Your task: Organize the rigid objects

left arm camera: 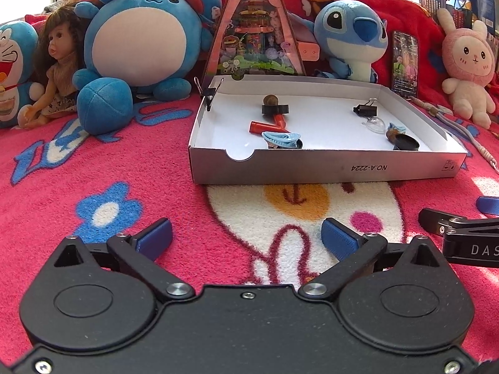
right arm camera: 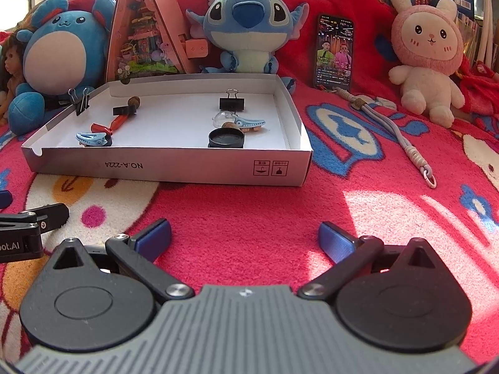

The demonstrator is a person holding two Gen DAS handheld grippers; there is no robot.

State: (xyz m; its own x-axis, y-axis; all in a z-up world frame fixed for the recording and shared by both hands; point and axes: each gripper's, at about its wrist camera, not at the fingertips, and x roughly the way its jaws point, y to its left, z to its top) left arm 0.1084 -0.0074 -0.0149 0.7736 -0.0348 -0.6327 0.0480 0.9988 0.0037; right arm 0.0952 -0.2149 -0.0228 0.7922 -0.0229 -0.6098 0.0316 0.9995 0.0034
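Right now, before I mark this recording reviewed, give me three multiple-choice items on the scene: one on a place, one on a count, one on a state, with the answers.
1. Where does the phone stand?
A. Inside the white box
B. Propped on the red blanket between the blue plush and the pink rabbit plush
C. Flat on the rug in front of the box

2. How many black binder clips show in or on the white box?
A. One
B. Two
C. Four

3. How do the two grippers stand?
A. Both open and empty
B. Both shut on a clip
C. One holds the phone strap

Answers:
1 B: it leans upright between the blue plush and the pink rabbit plush.
2 B: one binder clip sits on the box's left wall, another lies inside.
3 A: the left gripper and right gripper show only rug between their pads.
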